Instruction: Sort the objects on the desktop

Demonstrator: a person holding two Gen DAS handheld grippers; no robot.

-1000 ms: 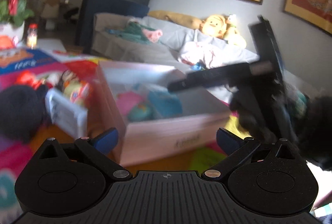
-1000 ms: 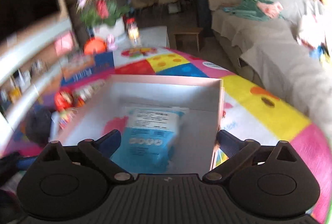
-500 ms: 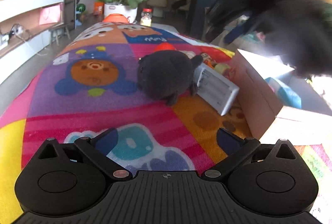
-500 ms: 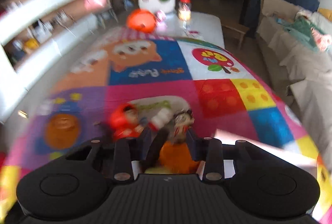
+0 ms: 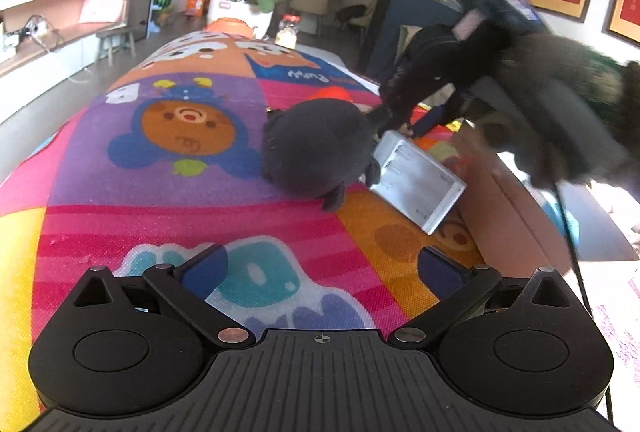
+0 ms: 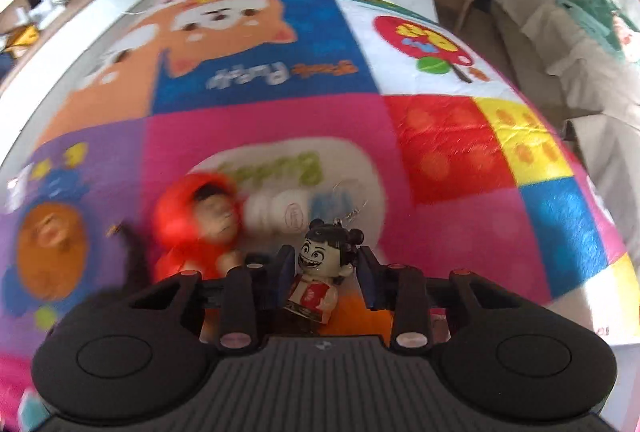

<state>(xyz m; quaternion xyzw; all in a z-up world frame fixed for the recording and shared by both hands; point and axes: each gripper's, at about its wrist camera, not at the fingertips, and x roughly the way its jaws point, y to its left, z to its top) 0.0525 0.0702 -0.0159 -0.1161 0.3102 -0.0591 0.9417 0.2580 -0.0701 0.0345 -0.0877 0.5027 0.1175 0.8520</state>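
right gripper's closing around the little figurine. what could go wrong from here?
1. The right gripper has just been closing around the small figurine, but a gap shows by its right side; the grip may be loose, so it could slip on lifting.
2. The red doll and a white bottle lie close by; the fingers may nudge them.
3. The figurine's chain could snag.

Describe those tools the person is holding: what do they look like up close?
Each hand-held gripper is matte black plastic with a ribbed body, two round discs, angled link bars with small copper-coloured pins, and dark blue pads on the fingers: the left hand-held gripper, the right hand-held gripper. The person's fuzzy black sleeve shows behind it.
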